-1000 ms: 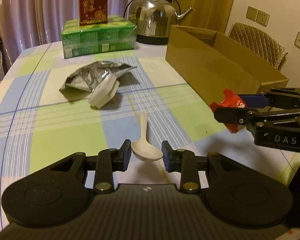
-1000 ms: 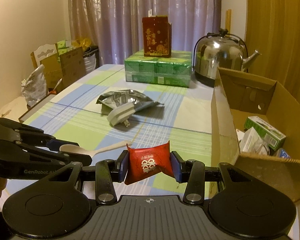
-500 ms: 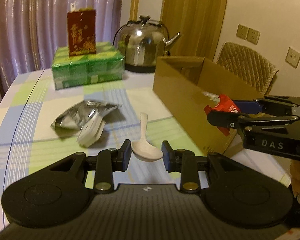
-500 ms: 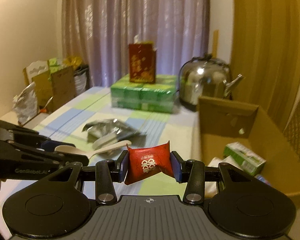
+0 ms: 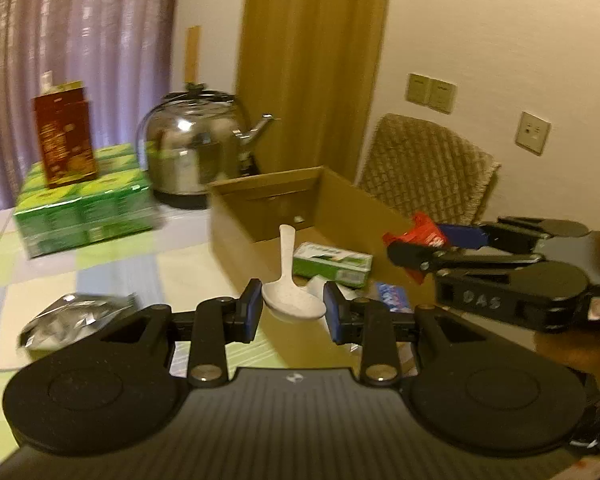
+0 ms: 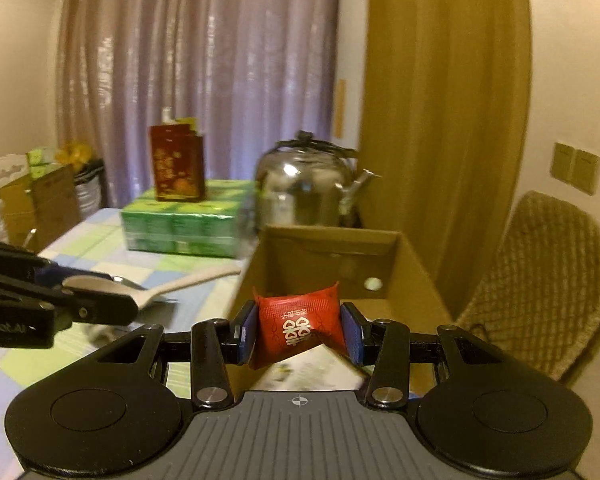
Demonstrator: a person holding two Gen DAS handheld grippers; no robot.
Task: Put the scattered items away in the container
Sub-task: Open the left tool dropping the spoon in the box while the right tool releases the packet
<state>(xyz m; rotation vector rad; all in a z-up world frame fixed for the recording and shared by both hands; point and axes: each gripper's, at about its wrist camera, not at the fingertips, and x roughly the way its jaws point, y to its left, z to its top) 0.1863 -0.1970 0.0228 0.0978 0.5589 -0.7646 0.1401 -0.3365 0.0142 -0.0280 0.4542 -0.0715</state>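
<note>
Both claws have moved from above the table to the cardboard box [image 5: 332, 196] since half a second ago, and now we look down into it. Our left claw [image 5: 293, 308] is clamped on the bowl of the white spoon [image 5: 290, 292], with the handle pointing forward over the near wall of the box. Our right claw [image 6: 300, 330] is clamped on the red sachet [image 6: 298, 326] and hangs over the open box.

We think the spoon can catch the box wall or fall outside if we release it too early, because the grip is only on the rounded bowl. The two claws are near each other, so they may bump.

The spoon is pale, speckled and smooth. The sachet is shiny red with white print, slightly crumpled. A silver foil bag [image 5: 76, 316] is not yet tidied and lies on the table [image 5: 112, 264].
</note>
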